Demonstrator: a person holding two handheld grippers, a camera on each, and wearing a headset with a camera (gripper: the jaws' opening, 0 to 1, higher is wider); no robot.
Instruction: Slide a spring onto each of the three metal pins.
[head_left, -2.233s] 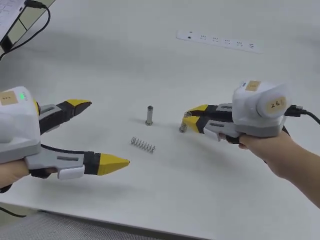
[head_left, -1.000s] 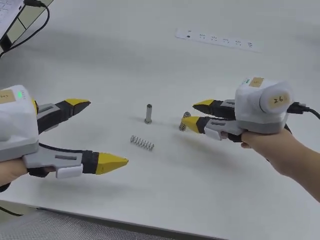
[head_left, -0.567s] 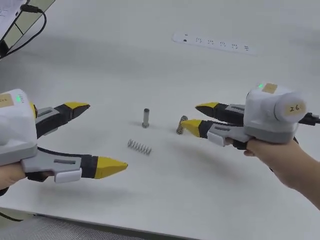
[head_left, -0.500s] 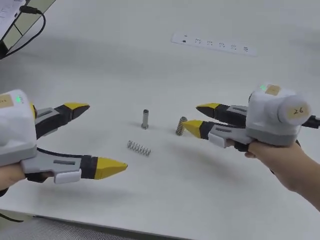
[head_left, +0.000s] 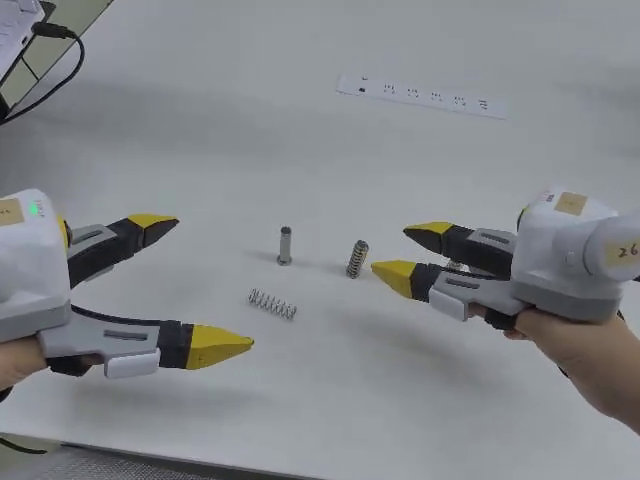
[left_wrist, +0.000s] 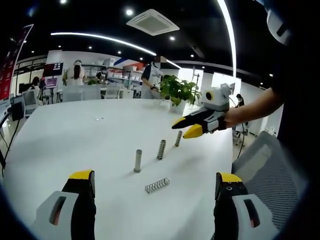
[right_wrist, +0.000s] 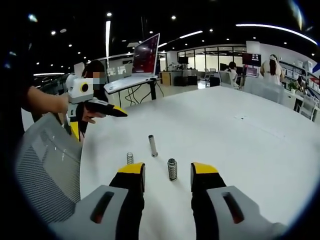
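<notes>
Springs: found one loose spring (head_left: 272, 304) lying on its side on the white bench (head_left: 300, 150), near the bare pin (head_left: 285, 246) and on its near side. Saw that pin standing upright with no coil on it. Noted a sprung pin (head_left: 357, 259) just to its right, upright, with the coil around the shaft, just ahead of the right gripper (head_left: 394, 250) tips and apart from them. Counted, in the left gripper view, a second sprung pin (left_wrist: 178, 138) upright beyond the first, close under the right gripper.

Held the right gripper low over the bench with its jaws parted a little and nothing pinched. Held the left gripper (head_left: 208, 282) with its jaws spread wide, gripping nothing, well apart from the pins over the bench's near side.

Found the bench top matte white, broad and plain, with soft shadows under both grippers. Spotted a white power strip (head_left: 420, 97) lying flat at the far side and a black cable (head_left: 55, 55) curling in at the far left corner.

Made out, in the gripper views, an open office: dark ceiling with strip lights (left_wrist: 100, 40) and a square vent (left_wrist: 152, 22), a leafy plant (left_wrist: 180, 90) past the bench's end, an open laptop (right_wrist: 146, 55) at the bench's far corner, and a grey mesh chair (right_wrist: 45, 170) alongside. Saw people (left_wrist: 77, 72) among desks far behind.
</notes>
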